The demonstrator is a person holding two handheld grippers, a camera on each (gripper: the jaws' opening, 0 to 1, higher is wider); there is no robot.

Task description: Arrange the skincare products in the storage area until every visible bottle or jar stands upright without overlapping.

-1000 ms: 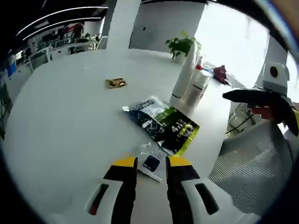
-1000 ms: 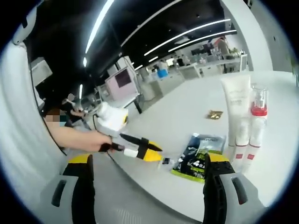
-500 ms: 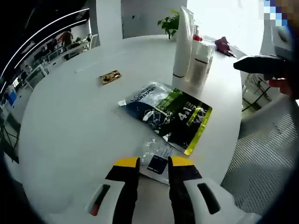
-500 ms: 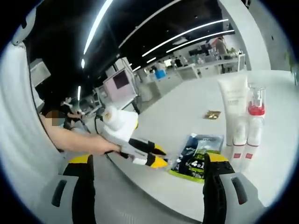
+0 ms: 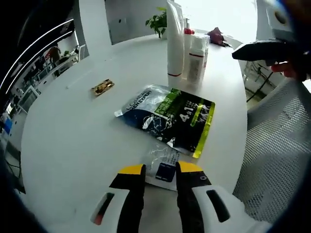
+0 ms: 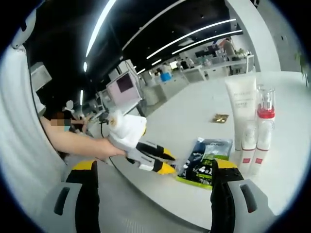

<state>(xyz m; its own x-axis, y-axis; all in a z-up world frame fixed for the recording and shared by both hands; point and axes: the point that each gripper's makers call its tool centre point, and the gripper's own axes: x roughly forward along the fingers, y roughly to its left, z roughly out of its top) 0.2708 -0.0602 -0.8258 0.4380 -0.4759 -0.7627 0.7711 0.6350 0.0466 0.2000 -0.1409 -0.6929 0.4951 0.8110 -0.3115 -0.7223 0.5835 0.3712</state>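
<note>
A tall white tube, a pump bottle with a red collar and a short white bottle stand upright together at the far side of the round white table. A dark and green pouch lies flat in the middle. Just beyond the tips of my left gripper, a small clear sachet lies on the table; the jaws stand slightly apart and hold nothing. My right gripper is wide open off the table's edge, facing the tube, the pump bottle and the pouch.
A small gold packet lies on the far left of the table. A potted plant stands behind the bottles. A mesh chair is beside the table's right edge. A person's arm holds the left gripper.
The left gripper has edged forward to the sachet, and its view now looks down more steeply on the table. The right gripper has stayed still and open. The products have not moved.
</note>
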